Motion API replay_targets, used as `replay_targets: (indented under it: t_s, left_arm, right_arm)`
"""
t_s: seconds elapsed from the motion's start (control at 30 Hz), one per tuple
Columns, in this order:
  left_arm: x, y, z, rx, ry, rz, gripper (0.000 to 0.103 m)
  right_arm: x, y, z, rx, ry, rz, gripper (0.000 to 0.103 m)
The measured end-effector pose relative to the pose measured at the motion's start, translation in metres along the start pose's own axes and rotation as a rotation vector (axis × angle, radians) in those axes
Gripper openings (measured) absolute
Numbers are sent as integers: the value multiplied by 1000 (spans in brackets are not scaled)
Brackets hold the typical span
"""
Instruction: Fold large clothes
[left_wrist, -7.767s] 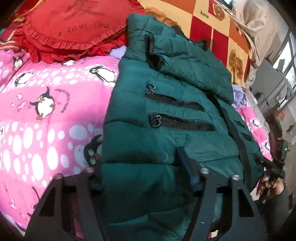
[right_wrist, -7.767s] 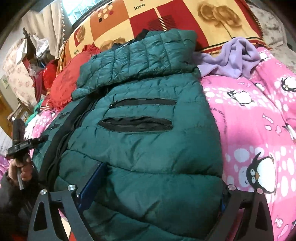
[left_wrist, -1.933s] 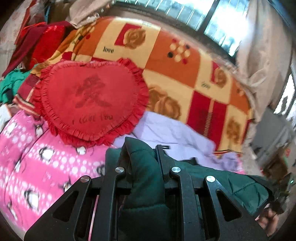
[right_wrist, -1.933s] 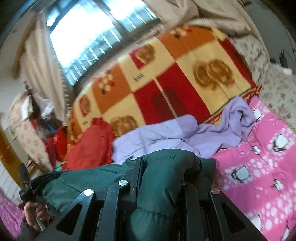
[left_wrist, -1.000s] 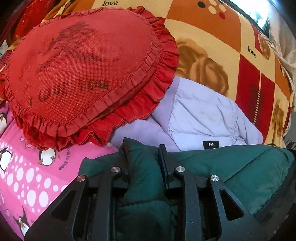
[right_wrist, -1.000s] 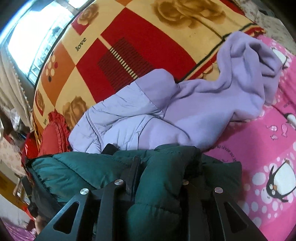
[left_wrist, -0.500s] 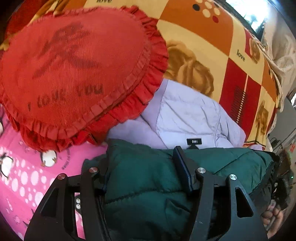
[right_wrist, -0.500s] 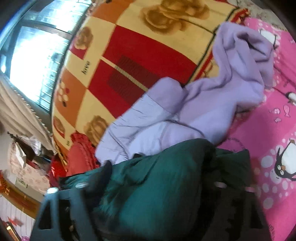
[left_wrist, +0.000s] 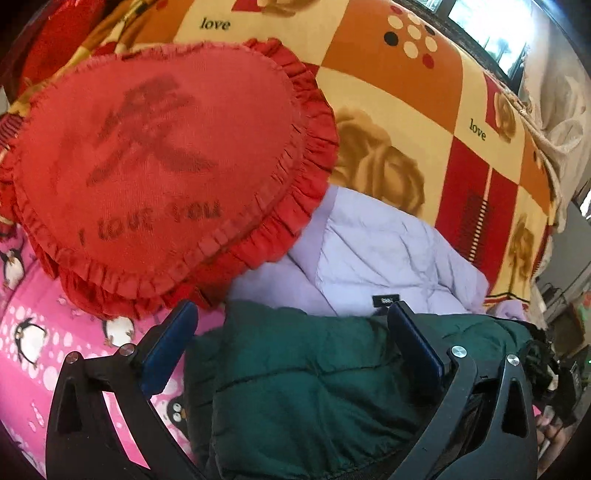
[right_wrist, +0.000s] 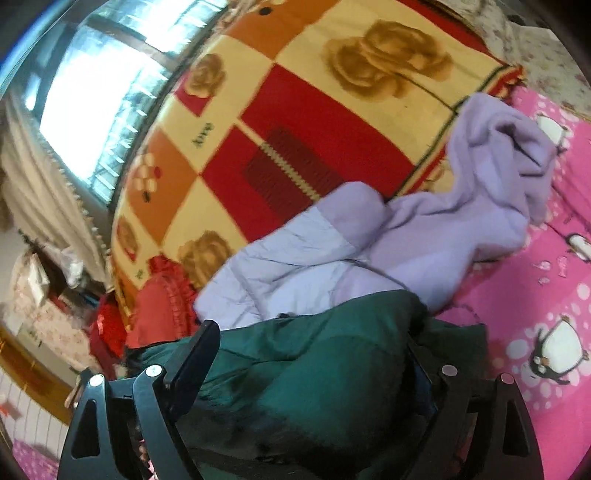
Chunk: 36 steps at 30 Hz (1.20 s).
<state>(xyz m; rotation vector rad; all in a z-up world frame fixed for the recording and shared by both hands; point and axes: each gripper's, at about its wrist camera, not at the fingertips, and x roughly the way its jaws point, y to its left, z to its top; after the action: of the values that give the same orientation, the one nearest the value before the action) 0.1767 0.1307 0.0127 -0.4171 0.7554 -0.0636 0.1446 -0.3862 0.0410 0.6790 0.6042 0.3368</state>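
— Left gripper (left_wrist: 291, 328)?
— Jaws opening wide, the green jacket (left_wrist: 314, 387) bulging between them, not pinched.
— Right gripper (right_wrist: 314, 343)?
— Standing wide apart over the same jacket, nothing gripped. Jacket is lying folded on the pink penguin blanket (left_wrist: 33, 332), touching the lilac coat (left_wrist: 388, 258).

One green jacket (left_wrist: 314, 387), one lilac jacket (left_wrist: 384, 258), one heart cushion (left_wrist: 159, 166).

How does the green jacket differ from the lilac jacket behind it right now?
The green jacket is dark and lies folded between both grippers' open jaws; the lilac jacket is pale, crumpled and unhandled against the blanket. Green lies nearer, lilac farther back. Both are quilted and puffy.
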Motion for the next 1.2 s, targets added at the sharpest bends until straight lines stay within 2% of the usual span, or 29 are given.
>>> replay_targets:
  t_s: [0.2,0.3,0.4,0.5,0.6,0.7,0.77,0.97,1.1,1.17,1.2]
  left_arm:
    - [-17,2,5,31,-21,-31,103]
    - [-25,7,7,-14,-24,-103,103]
    - [-54,-3,6,17,-136,-101,103]
    - [-78,-17,-2,85,-213,-164,103]
    - [-77,-31,-10,151,-175,-199,103]
    - [-63,-38,-17,180,-122,-169,103]
    - [-57,-39,-17,175,-108,-159,103]
    - [-44,-26,-15,128,-82,-117,103]
    - [-33,-18,-14,76,-47,-120,103]
    - [-28,-16,-14,63,-33,-112,103]
    - [-24,-17,-15,65,-24,-98,103]
  right_arm:
    - [-2,1,-1,4,20,31,88]
    - [-1,6,-6,-21,64,30,88]
    - [-6,19,-11,-110,75,14,88]
    - [-14,32,-18,-213,91,17,88]
    - [-22,41,-28,-309,111,38,88]
    - [-21,42,-36,-367,145,48,89]
    - [-20,38,-36,-356,146,36,89]
    - [-26,20,-23,-238,55,-37,89]
    - [-30,19,-20,-231,-2,-71,89]
    - [-22,24,-20,-259,47,-110,89]
    - [-17,31,-20,-310,68,-169,89]
